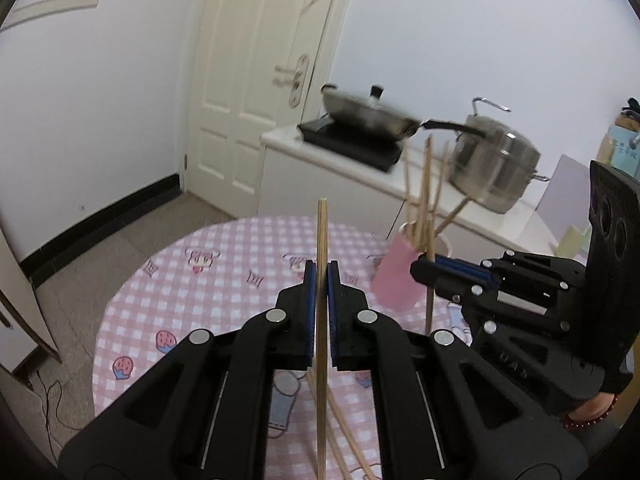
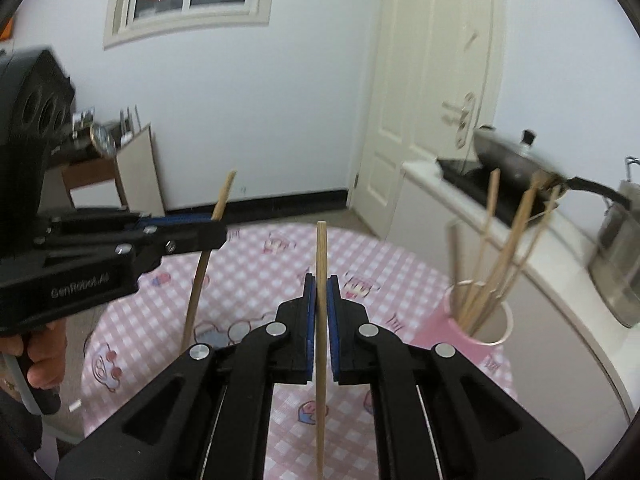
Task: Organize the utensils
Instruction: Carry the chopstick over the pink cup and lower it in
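step in hand: looks like both chopsticks are on their way to the pink cup, so I'd bring each one over the rim, tip it closer to upright, and lower the bottom end inside before letting go

one at a time: the cup already has a bunch of chopsticks fanned out in it, so I'd aim for a gap, otherwise the new stick can catch on them or tip the cup

left gripper: clamped down on a single wooden chopstick, blue pads pressing it from both sides, stick running near vertical with a good length sticking out above and below

right gripper: same deal, pinched tight on its own chopstick, held around mid-length

where the cup is: on the pink checked tablecloth, near the far right edge of the table, just beside the white counter

leftovers: a few more chopsticks lying on the cloth under the left gripper, not yet picked up
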`<state>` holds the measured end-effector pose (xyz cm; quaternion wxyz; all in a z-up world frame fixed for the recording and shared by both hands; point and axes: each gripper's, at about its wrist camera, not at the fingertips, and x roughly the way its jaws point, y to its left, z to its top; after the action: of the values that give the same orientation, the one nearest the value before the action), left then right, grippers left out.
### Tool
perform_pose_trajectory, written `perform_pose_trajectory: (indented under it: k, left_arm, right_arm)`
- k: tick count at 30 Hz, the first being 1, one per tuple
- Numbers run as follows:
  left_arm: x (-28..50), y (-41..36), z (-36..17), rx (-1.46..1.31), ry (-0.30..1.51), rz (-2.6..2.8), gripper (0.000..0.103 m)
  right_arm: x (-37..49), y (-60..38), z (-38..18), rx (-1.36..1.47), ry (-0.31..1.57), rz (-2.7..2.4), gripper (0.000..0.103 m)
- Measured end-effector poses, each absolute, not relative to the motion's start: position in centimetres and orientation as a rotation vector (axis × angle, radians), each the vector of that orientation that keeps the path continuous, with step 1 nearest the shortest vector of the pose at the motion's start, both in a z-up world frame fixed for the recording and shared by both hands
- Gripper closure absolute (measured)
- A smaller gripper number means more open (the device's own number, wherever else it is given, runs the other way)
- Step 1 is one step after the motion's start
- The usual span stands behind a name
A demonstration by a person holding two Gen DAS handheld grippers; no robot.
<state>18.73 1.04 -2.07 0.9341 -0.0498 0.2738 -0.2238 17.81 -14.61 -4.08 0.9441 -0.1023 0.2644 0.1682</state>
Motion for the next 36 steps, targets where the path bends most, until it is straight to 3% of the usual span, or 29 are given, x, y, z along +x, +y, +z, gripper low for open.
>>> perform_pose_trajectory:
  k: [14,36]
  left_arm:
    - [15.4,-0.4,3.3,-0.151,0.39,-0.504,0.098]
    - [18.4,-8.1,8.4,-0.23,0.125,-0.565,0.098]
  right_arm:
    - [14.5,-20.6,0.6,-0.111,0.429,0.276,0.099]
    - [16.9,-25.6,5.1,-0.062,0.219,0.1,0.099]
